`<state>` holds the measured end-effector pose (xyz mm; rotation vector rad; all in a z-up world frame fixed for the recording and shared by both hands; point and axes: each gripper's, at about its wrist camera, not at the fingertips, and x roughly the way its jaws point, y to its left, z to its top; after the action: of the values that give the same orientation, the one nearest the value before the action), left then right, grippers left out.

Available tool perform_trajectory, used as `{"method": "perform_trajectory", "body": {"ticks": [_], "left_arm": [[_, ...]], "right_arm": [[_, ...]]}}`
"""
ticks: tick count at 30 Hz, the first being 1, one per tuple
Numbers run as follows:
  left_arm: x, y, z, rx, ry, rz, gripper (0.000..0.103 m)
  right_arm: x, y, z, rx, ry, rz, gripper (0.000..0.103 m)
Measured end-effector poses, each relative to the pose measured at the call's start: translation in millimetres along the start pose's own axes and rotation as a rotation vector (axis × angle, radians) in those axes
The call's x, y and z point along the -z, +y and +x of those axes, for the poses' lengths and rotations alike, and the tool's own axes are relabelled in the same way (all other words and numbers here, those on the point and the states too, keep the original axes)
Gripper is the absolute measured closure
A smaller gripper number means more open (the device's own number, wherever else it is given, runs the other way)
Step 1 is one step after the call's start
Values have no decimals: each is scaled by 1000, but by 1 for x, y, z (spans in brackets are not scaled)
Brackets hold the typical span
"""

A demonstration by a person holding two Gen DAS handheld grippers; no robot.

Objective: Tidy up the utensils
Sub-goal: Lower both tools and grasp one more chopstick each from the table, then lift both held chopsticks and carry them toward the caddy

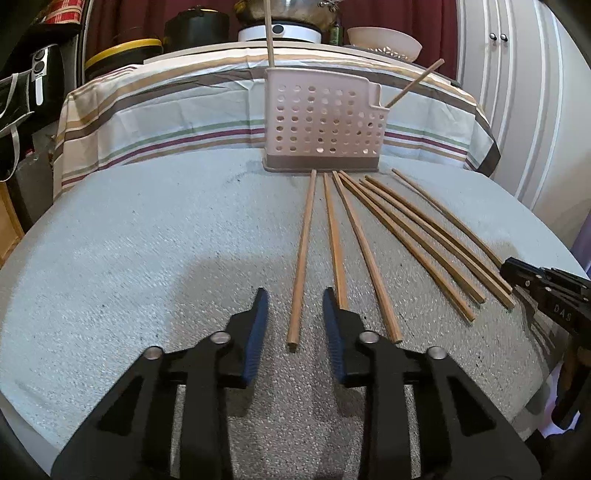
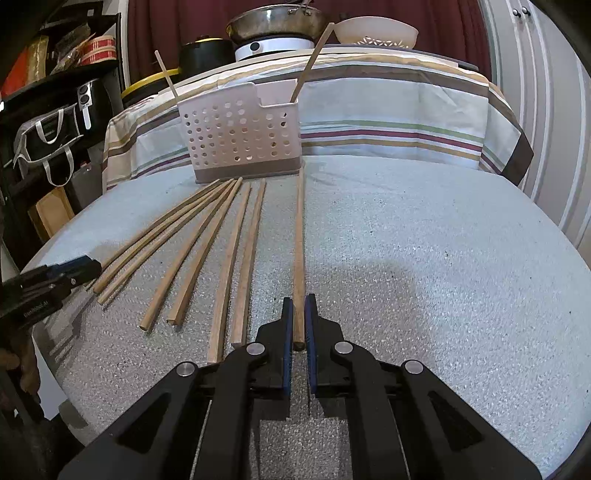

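Striped cloth point(image 1: 221, 110), cream bowl point(image 1: 384, 42)

Bright, even indoor light; soft shadows fall ahead of the tongs, fisheye-bent edges.

Chopsticks point(image 1: 303, 254) brown; holder point(image 1: 321, 122) pale pink, dotted with holes; table point(image 1: 147, 258) speckled grey; cloth point(image 1: 166, 122) multicolour-striped; gripper pads point(image 2: 309, 332) blue.

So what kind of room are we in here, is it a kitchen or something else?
Probably a home kitchen or dining corner: a perforated pink plastic utensil holder on a grey foam-covered table, a metal pan on a white cooker, and a black air fryer on shelving.
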<state>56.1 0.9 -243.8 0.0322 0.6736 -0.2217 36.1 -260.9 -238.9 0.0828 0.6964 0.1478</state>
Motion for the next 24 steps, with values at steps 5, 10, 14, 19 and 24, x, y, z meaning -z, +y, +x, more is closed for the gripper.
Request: {"method": "perform_trajectory", "body": {"ticks": [5, 10, 14, 19, 24], "left_arm": [[3, 1, 4, 4, 5, -6, 88], [3, 2, 4, 7, -1, -10, 96], [4, 0, 2, 11, -6, -4, 97], [0, 0, -7, 3, -39, -2, 97], [-4, 2, -20, -15, -80, 2, 97]], "right_arm": [[0, 0, 0, -1, -7, 7, 96], [2, 1, 0, -2, -16, 13, 95], [2, 1, -1, -12, -15, 18, 95], [2, 3, -7, -13, -28, 16, 96], [-6, 8, -23, 5, -77, -13, 96]]}}
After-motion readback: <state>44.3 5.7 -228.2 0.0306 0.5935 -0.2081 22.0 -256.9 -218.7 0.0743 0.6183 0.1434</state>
